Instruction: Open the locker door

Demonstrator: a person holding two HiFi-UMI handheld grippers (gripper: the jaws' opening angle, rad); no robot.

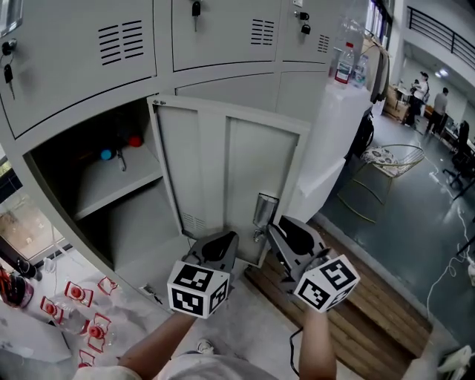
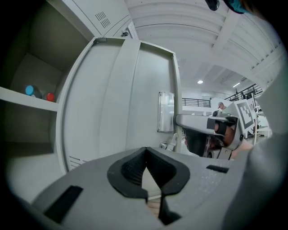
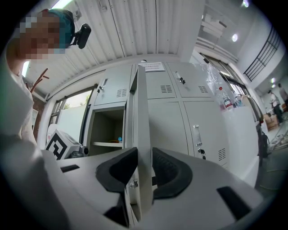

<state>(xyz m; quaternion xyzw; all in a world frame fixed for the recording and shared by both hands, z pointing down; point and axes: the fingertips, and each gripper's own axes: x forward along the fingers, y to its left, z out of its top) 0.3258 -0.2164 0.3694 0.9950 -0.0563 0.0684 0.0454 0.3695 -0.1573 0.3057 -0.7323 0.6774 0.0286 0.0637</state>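
The grey locker door (image 1: 223,171) stands swung wide open, its inner face toward me, with a metal latch plate (image 1: 265,208) near its free edge. My right gripper (image 1: 278,226) sits astride that free edge: in the right gripper view the door edge (image 3: 143,112) runs up between the jaws of the right gripper (image 3: 145,157), the pads close on either side without clamping it. My left gripper (image 1: 223,241) hovers just left of it in front of the door's lower part, its jaws shut on nothing (image 2: 145,152). The left gripper view shows the door (image 2: 117,99) and the right gripper (image 2: 202,126).
The open compartment has a shelf (image 1: 122,182) with a small blue thing (image 1: 107,154) and a red one (image 1: 134,140). Neighbouring lockers are closed, a key (image 1: 196,9) hanging in one. Bottles (image 1: 344,63) stand on a white panel at the right. Wooden boards (image 1: 356,304) lie below; red-and-white packets (image 1: 74,297) lie at lower left.
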